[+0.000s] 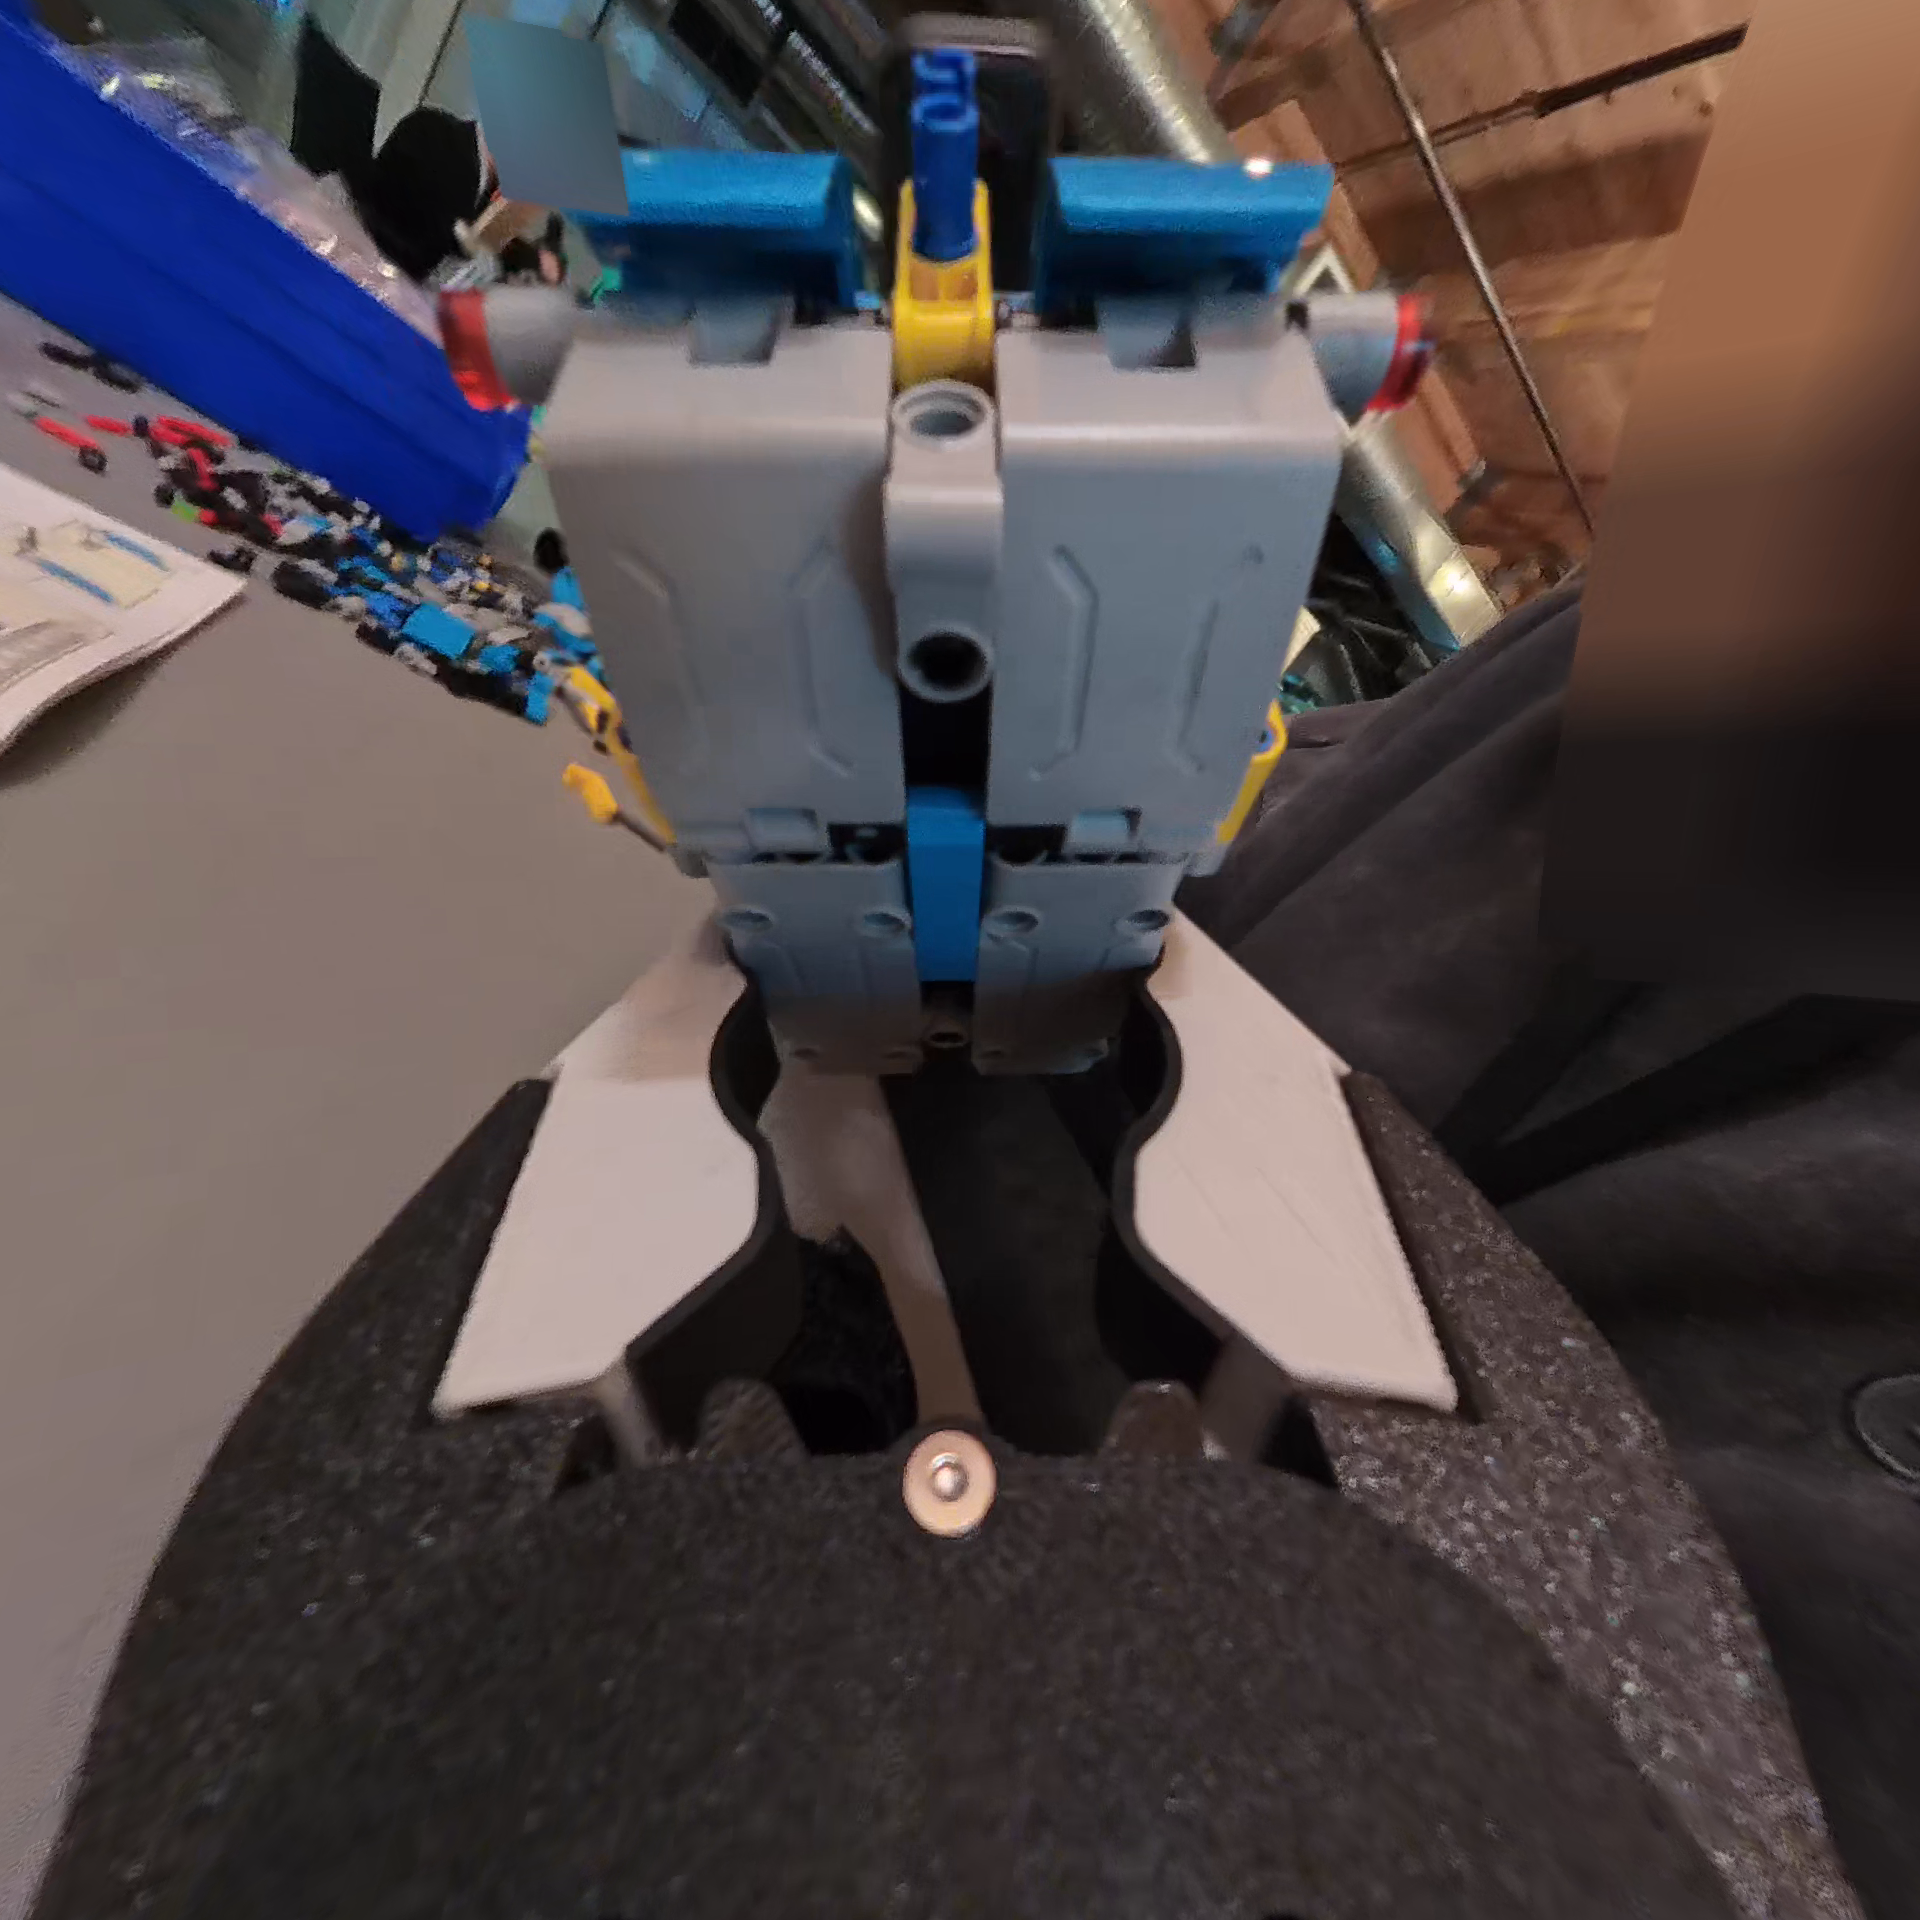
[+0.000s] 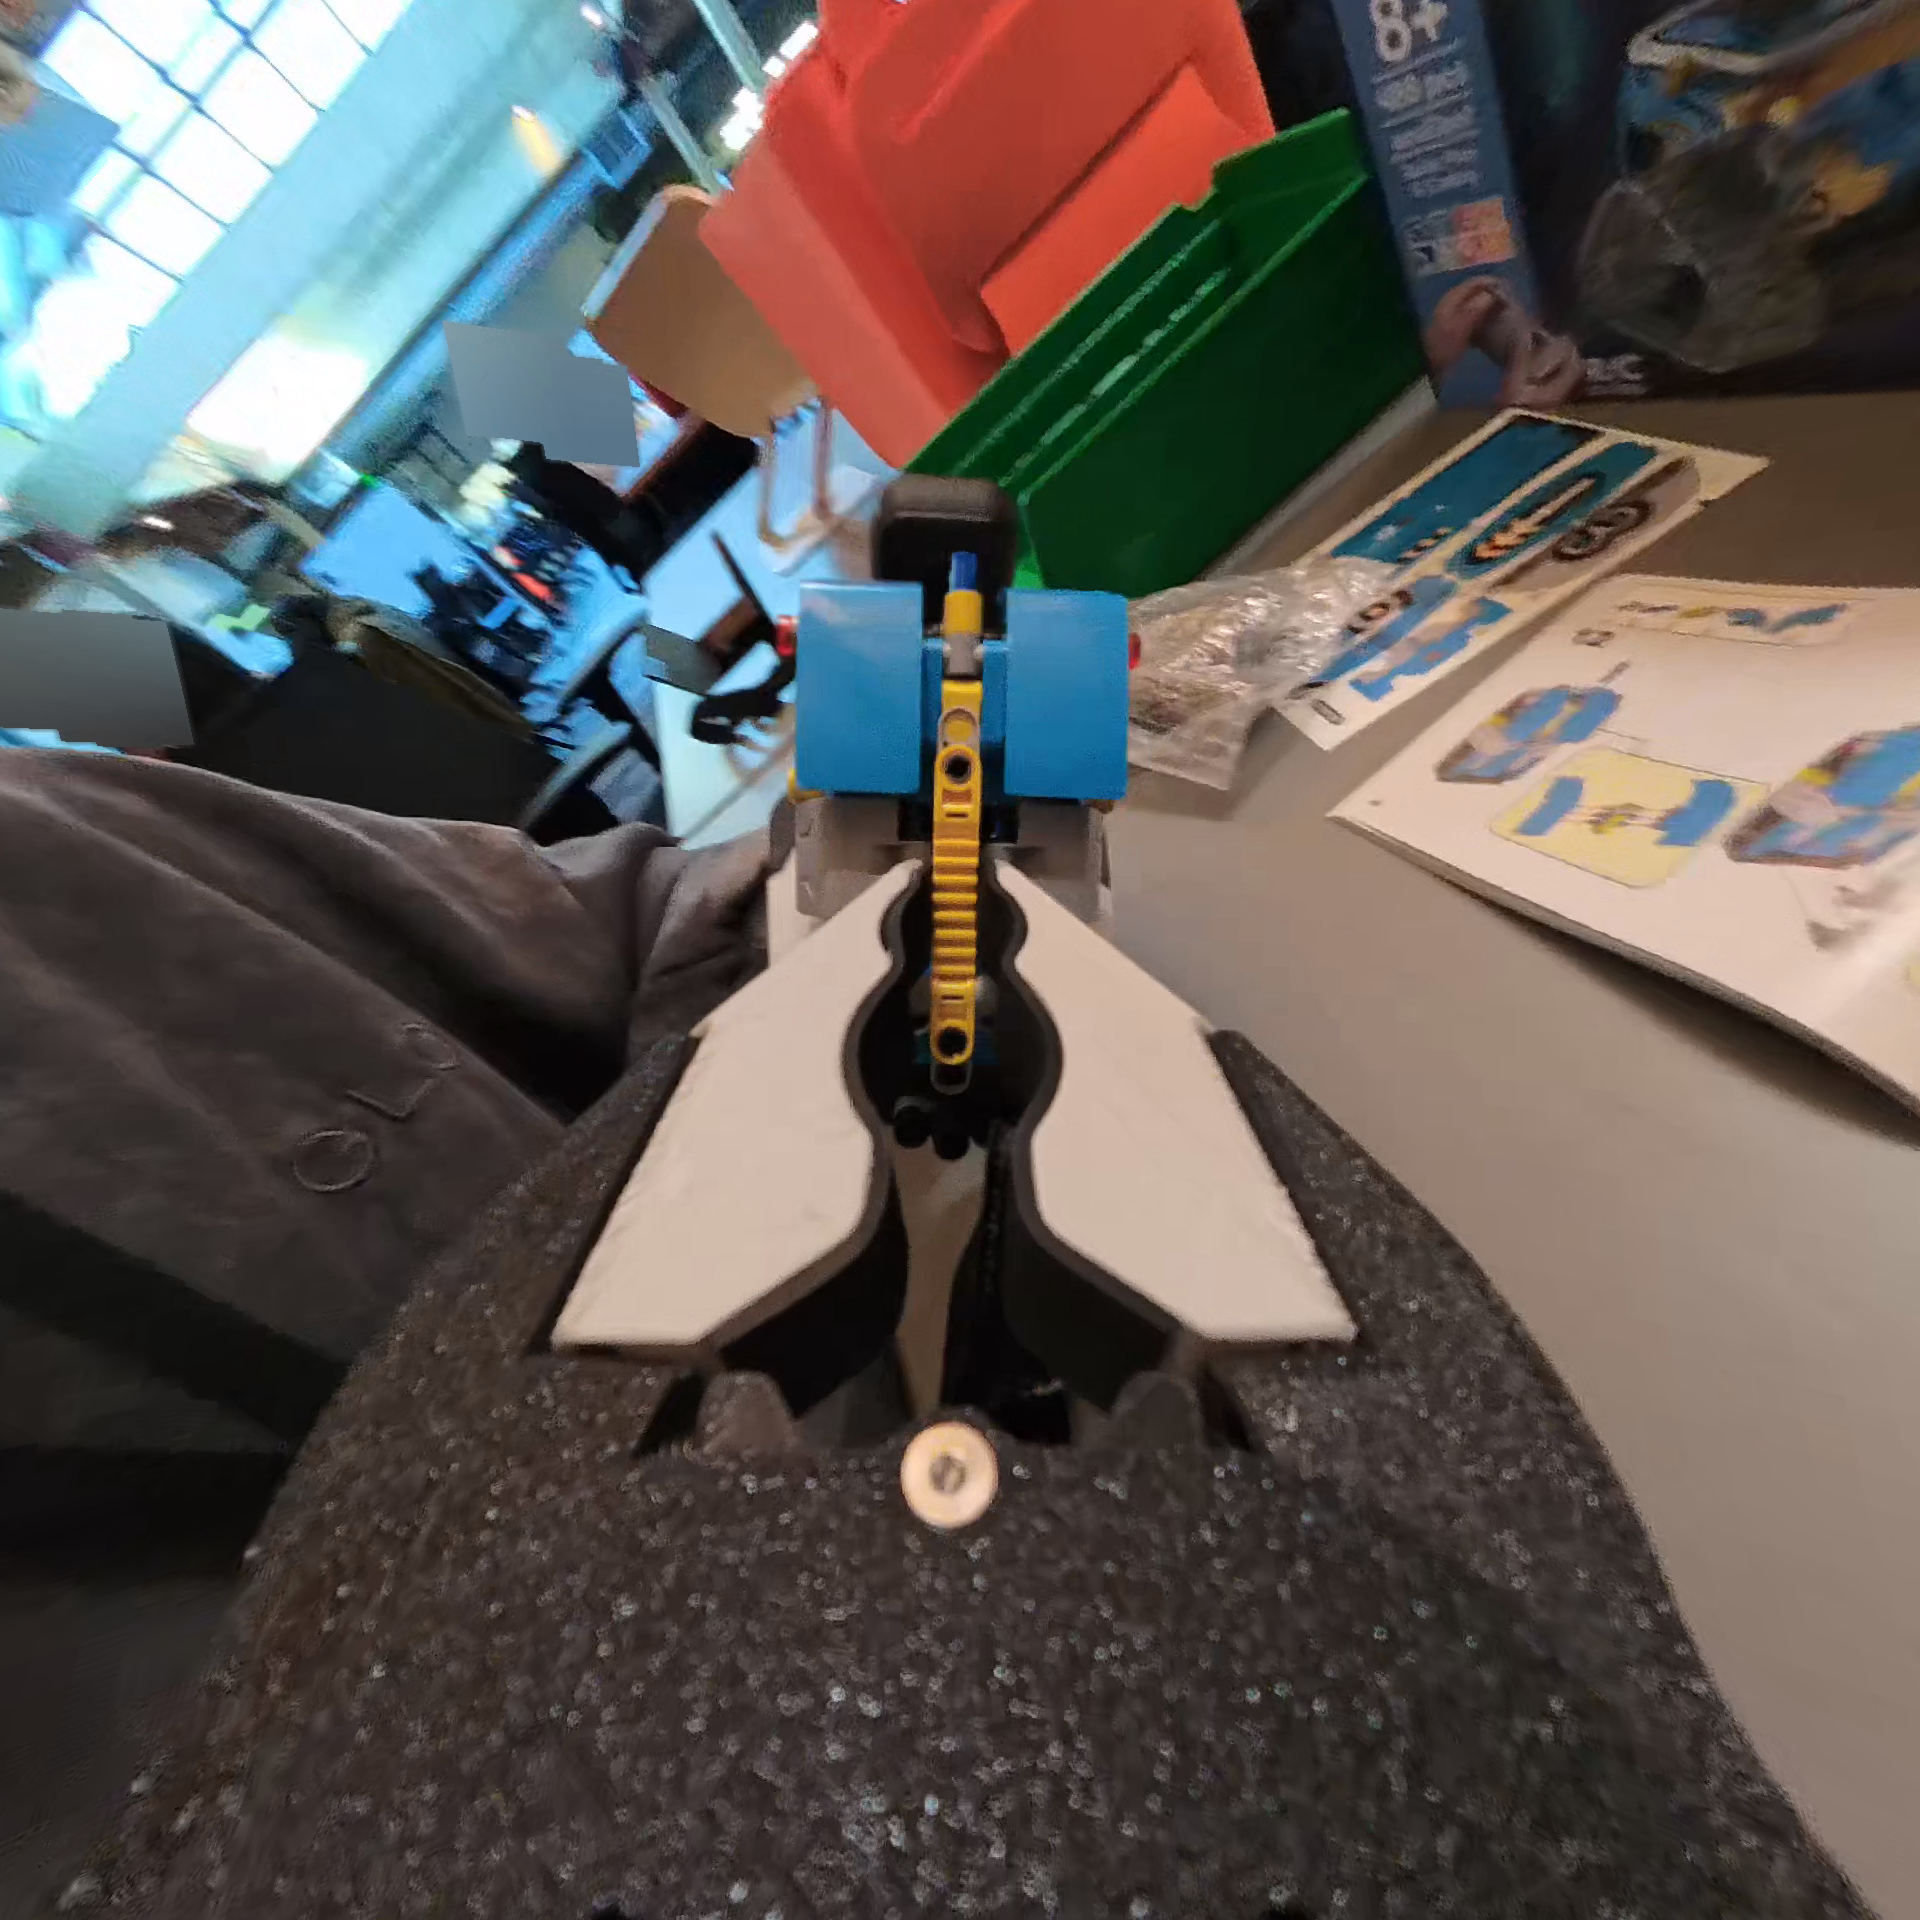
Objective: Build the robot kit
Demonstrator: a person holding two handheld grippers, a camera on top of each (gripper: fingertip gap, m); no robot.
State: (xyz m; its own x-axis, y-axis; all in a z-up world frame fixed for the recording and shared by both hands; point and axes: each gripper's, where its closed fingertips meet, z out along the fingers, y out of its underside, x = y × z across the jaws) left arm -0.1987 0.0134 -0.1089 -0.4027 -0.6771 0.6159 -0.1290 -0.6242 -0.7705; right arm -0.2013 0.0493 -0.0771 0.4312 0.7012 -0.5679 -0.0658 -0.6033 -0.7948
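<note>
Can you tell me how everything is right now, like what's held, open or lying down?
Left gripper: shut on toy model.
Toy model: held up off the table.
Right gripper: shut on the model.
Booklet: lying open.
Loose pieces: scattered.
Green bin: open-topped.

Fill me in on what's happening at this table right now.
A person holds a gripper in each hand, and both are closed on a partly built toy-brick model. The left gripper clamps the grey model by its narrow lower end. The right gripper grips a model with blue panels and a yellow toothed rack; whether it is the same model is unclear. Loose bricks, a blue bin, a green bin and open instruction sheets lie on the grey table.
</note>
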